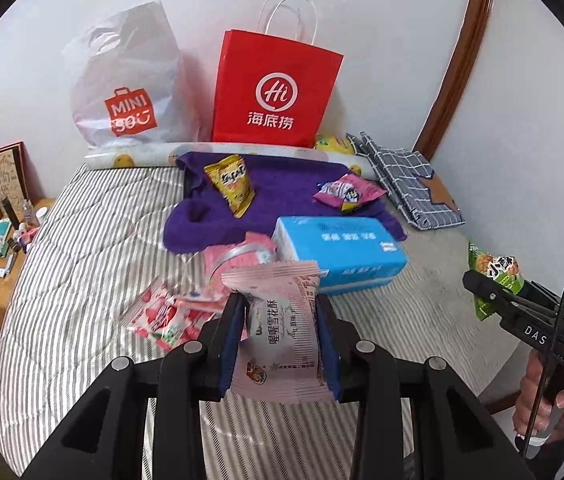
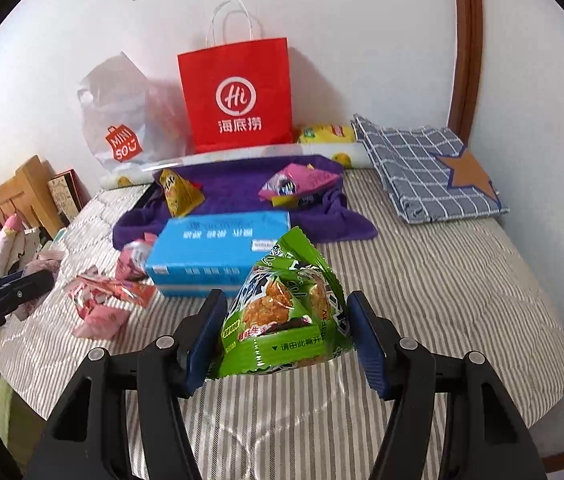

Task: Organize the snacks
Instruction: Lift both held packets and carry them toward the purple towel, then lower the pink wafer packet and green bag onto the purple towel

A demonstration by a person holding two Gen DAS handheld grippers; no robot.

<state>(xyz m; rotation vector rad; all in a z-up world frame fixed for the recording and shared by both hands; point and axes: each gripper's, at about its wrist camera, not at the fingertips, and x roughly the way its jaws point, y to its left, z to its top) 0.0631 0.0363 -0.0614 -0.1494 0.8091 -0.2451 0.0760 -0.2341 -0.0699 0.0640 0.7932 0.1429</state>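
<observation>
Striped bedding (image 2: 442,300) carries scattered snacks. Left gripper (image 1: 278,332) fingers pinch a pink snack packet (image 1: 282,340). Right gripper (image 2: 286,332) fingers, about half open, clasp a green snack packet (image 2: 286,312).

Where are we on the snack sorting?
Done: a yellow packet and a pink-purple packet lie on the purple towel.
In hand: left gripper grips a pale pink packet; right gripper grips a green packet.
Left: loose red-pink packets on the striped bedcover.
</observation>
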